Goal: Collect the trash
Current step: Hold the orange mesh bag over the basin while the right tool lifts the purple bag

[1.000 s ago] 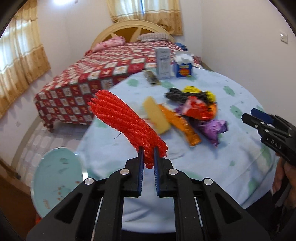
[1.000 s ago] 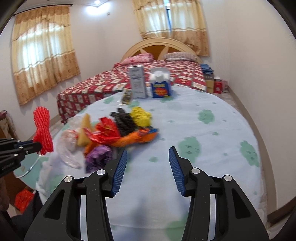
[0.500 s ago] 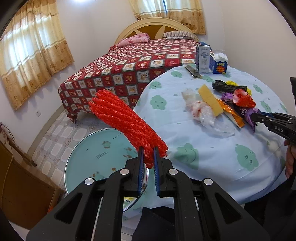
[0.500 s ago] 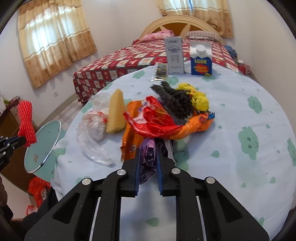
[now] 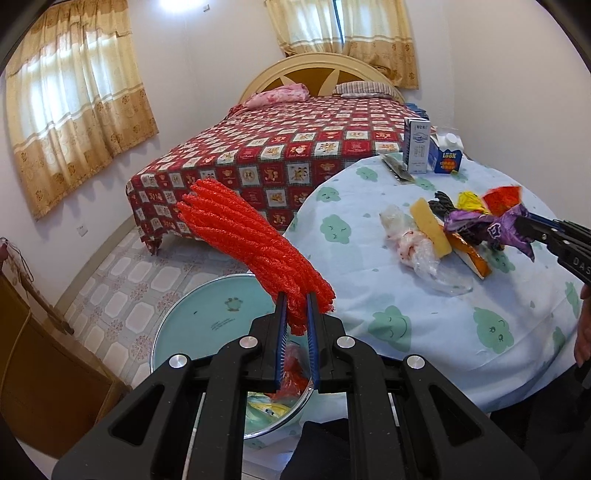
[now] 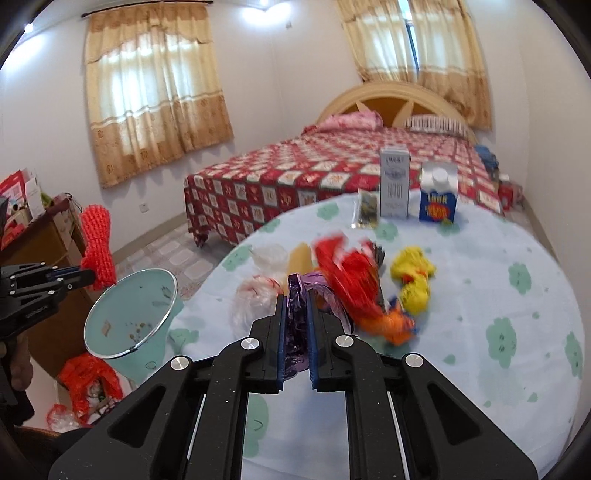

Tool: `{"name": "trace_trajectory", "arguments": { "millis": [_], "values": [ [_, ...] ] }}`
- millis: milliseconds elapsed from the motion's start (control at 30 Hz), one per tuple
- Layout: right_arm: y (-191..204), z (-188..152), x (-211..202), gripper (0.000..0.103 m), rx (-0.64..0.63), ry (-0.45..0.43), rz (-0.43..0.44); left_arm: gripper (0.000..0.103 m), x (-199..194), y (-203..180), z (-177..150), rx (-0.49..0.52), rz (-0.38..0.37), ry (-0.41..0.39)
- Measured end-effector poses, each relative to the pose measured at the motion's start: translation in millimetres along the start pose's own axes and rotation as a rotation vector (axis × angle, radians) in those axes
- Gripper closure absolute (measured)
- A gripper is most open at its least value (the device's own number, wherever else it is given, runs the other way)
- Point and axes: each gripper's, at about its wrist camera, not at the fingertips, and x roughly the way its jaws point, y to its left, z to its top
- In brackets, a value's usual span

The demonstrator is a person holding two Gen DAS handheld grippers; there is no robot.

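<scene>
Bright and evenly lit: daylight through curtained windows [image 5: 79, 107], glare from ceiling lights [image 6: 264, 9]. Soft, faint shadows on the tablecloth [image 6: 517, 280]. Strongly bowed at the edges, black in the corners. Motion-blurred around the red wrapper [image 6: 351, 273]; sharper in the left view.

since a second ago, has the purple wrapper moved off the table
Yes. The purple wrapper lay beside the orange packet on the tablecloth; now the right gripper holds it lifted above the pile.

Purple wrapper [image 6: 296, 314] pinched between right gripper [image 6: 296, 325] jaws.
</scene>
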Motion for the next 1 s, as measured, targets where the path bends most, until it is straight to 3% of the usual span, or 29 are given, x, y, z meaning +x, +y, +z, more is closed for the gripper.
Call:
{"name": "trace_trajectory", "arguments": {
  "millis": [267, 367, 400, 500, 567, 700, 767, 800, 867, 900, 933, 1000],
  "values": [
    [5.9, 13.9, -12.1, 0.094, -0.03, -0.07, 0.007, 0.093, 2.0, 4.3, 0.4, -0.007, -0.004, 0.001],
    [6.3, 14.5, -3.5, 0.094, -0.044, -0.017, -0.005, 0.093, 5.0, 3.6, -1.1, -0.004, -0.005, 0.008],
    [4.3, 10.5, 6.6, 0.093, -0.046, 0.049, -0.01, 0.093, 5.4, 2.9, -1.5, -0.002, -0.005, 0.011],
    [-6.2, -9.4, 19.0, 0.084, -0.02, 0.137, -0.05, 0.093, 9.0, 0.9, -3.3, 0.004, -0.008, 0.024],
    [-16.6, -22.0, 25.1, 0.071, 0.029, 0.183, -0.059, 0.093, 10.3, 1.0, -4.6, 0.006, -0.009, 0.03],
    [-20.9, -26.9, 26.1, 0.064, 0.053, 0.192, -0.083, 0.093, 15.7, 0.4, -7.7, 0.006, -0.011, 0.048],
    [-21.7, -23.9, 27.1, 0.054, 0.055, 0.188, -0.09, 0.093, 16.8, -0.1, -8.1, 0.007, -0.011, 0.052],
    [-23.5, -22.7, 29.0, 0.053, 0.059, 0.192, -0.086, 0.093, 16.8, 0.0, -7.9, 0.006, -0.012, 0.052],
    [-27.0, -23.3, 37.7, 0.057, 0.072, 0.243, -0.079, 0.093, 16.8, -0.1, -7.4, 0.009, -0.01, 0.049],
    [-28.4, -25.1, 45.7, 0.065, 0.087, 0.291, -0.053, 0.093, 17.1, 0.4, -6.6, 0.007, -0.011, 0.047],
    [-29.5, -25.4, 49.2, 0.082, 0.093, 0.313, -0.048, 0.093, 16.9, 0.8, -6.3, 0.007, -0.012, 0.046],
    [-24.1, -26.7, 48.1, 0.089, 0.07, 0.304, -0.048, 0.093, 15.2, 2.0, -6.5, 0.005, -0.01, 0.041]
  ]
}}
